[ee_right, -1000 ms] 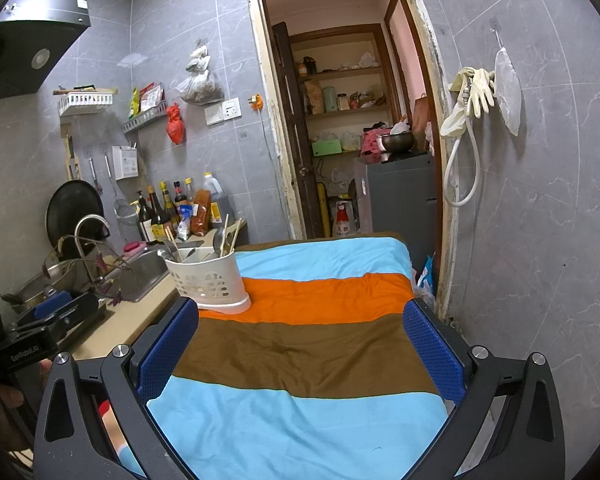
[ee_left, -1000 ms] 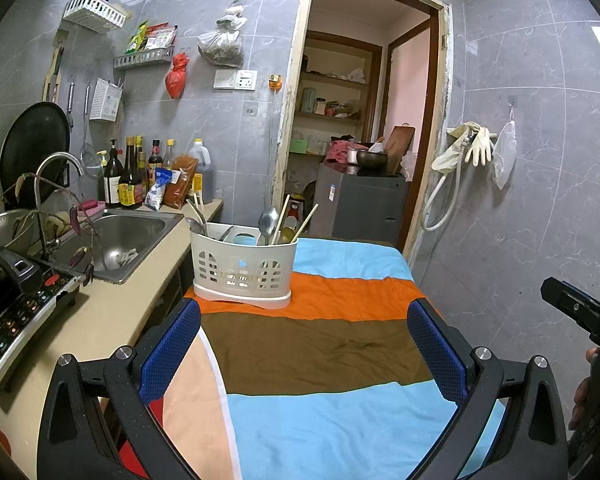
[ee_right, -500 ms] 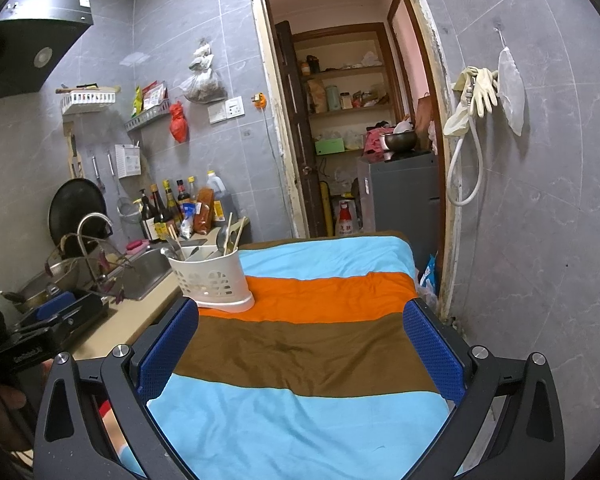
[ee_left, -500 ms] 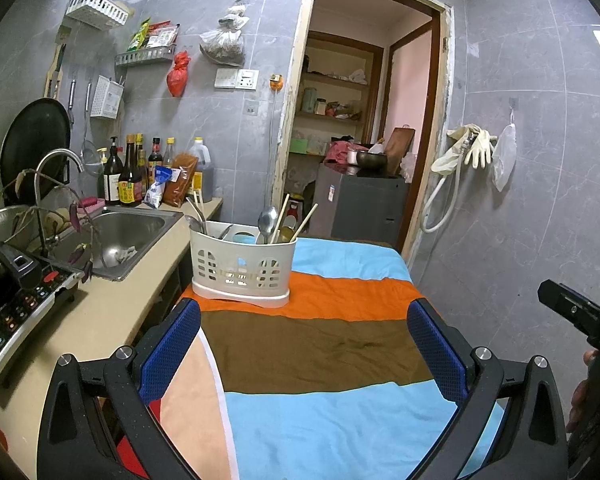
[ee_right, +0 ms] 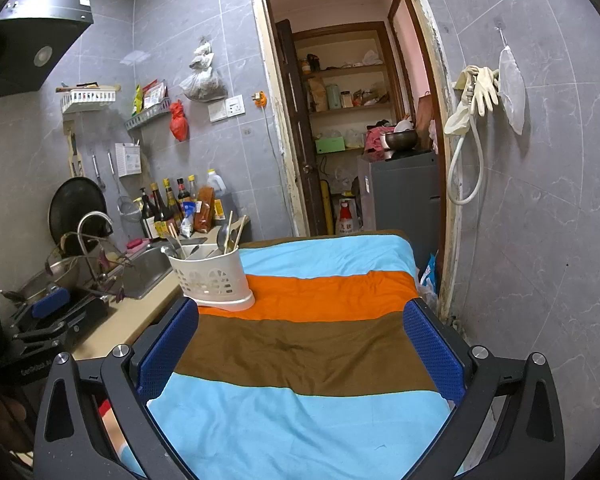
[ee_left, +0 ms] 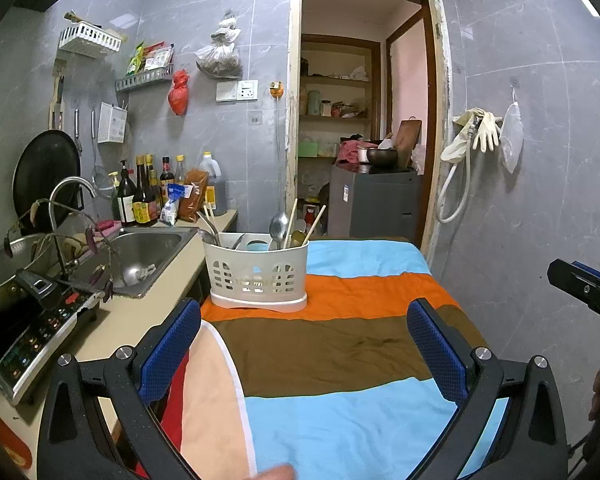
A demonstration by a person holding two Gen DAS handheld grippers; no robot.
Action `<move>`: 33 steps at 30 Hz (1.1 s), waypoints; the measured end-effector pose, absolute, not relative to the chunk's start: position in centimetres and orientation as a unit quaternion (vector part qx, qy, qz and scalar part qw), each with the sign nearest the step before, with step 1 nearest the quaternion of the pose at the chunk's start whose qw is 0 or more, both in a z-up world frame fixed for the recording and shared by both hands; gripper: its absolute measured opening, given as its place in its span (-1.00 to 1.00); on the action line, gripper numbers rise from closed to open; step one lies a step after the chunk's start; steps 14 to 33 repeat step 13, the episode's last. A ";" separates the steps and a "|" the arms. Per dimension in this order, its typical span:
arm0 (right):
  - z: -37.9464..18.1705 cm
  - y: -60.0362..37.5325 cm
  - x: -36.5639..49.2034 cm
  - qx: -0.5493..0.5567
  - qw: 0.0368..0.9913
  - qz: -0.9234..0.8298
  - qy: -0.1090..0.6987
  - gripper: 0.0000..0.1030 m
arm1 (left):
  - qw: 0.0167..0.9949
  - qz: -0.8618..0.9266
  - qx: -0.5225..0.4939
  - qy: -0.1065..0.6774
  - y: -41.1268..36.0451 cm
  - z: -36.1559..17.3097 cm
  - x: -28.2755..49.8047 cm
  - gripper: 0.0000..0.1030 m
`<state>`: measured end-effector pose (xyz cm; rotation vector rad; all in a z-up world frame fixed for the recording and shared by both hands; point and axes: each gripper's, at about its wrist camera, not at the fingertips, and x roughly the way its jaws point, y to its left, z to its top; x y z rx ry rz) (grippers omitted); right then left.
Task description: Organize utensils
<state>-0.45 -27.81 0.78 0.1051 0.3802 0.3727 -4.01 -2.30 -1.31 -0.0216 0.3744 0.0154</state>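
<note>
A white plastic utensil caddy point(ee_left: 258, 276) stands on the orange stripe of a striped cloth point(ee_left: 340, 352), at the table's left edge. It holds metal spoons point(ee_left: 278, 226), chopsticks and a ladle. It also shows in the right wrist view point(ee_right: 210, 278). My left gripper point(ee_left: 304, 340) is open and empty, well short of the caddy. My right gripper point(ee_right: 300, 344) is open and empty over the brown stripe, the caddy ahead to its left.
A counter with a steel sink point(ee_left: 148, 252), faucet point(ee_left: 66, 200), induction cooker point(ee_left: 32, 332) and sauce bottles point(ee_left: 144, 196) runs along the left. A doorway with a grey cabinet point(ee_left: 374, 204) lies behind the table. Tiled wall point(ee_right: 540, 220) is close on the right.
Both grippers have risen or tilted slightly, so the scene sits a little lower in view. The caddy has not moved. Both stay open and empty.
</note>
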 end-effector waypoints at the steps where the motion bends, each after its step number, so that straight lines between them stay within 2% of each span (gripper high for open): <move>1: 0.7 -27.7 -0.5 0.052 0.963 0.184 0.188 1.00 | 0.982 0.009 -0.010 0.186 -2.3 -1.3 -3.9 0.96; 33: 0.8 -27.7 -0.4 0.052 0.963 0.184 0.189 1.00 | 0.982 0.007 -0.012 0.190 -2.0 -1.2 -3.8 0.96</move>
